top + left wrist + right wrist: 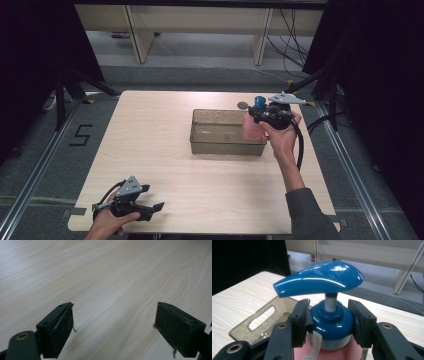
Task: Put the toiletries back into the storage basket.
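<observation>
Bottom of the pink bottle cut off by the picture's edge, far end of the bin hidden behind the bottle, small round thing by the bin too tiny to tell

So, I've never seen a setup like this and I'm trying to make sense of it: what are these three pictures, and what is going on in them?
There is no robot here: a person holds a hand-operated two-jaw gripper in each hand at a wooden table. The high view looks down from above. The other two pictures come from small cameras riding on each gripper, looking along its black jaws.

The left gripper rests near the table's front edge, jaws open with nothing between them; its own view shows bare wood.

The right gripper is shut on a pink pump bottle, clamping the blue collar below the pump head. It holds the bottle at the right end of a clear plastic bin in the middle of the table. A small round thing lies behind the bin; I cannot tell what it is.
</observation>
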Tool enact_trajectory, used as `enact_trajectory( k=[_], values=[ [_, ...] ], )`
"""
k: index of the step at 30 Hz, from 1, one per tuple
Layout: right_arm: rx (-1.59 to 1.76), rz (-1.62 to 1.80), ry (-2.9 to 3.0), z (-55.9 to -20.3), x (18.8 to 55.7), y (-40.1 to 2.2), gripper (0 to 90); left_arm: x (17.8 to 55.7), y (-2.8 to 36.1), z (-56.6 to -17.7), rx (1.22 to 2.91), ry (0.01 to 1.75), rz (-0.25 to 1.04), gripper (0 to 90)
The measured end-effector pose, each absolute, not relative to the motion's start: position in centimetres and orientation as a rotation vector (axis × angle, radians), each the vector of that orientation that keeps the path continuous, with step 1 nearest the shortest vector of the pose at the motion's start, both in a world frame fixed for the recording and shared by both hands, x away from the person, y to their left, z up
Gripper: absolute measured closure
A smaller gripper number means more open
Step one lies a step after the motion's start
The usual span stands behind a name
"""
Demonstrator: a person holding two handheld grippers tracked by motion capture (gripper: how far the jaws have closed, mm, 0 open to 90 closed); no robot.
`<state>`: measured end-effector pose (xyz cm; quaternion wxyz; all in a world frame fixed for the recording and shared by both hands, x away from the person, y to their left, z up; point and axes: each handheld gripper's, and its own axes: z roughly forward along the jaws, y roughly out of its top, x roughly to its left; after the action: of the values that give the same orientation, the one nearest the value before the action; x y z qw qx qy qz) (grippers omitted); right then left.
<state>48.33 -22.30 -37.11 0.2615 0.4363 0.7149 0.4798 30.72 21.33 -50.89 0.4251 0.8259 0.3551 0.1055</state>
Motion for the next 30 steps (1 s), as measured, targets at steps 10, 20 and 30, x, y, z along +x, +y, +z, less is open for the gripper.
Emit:
enact_trajectory(
  k=[10, 20, 30],
  values=[
    [1.22, 1.302, 1.931, -38.6, 48.9, -22.6, 53.2, 30.7, 21.2, -50.9, 2.056, 0.896, 0.262, 14.9],
    [1.241, 1.286, 1.948, -39.8, 49.0, -22.9, 53.2, 30.8, 21.3, -50.9, 2.06, 0.888, 0.264, 14.9],
    [1.233, 1.249, 1.954, -41.1, 49.0, -23.1, 53.2, 30.8, 21.3, -50.9, 2.061, 0.888, 0.264, 14.9]
  ],
)
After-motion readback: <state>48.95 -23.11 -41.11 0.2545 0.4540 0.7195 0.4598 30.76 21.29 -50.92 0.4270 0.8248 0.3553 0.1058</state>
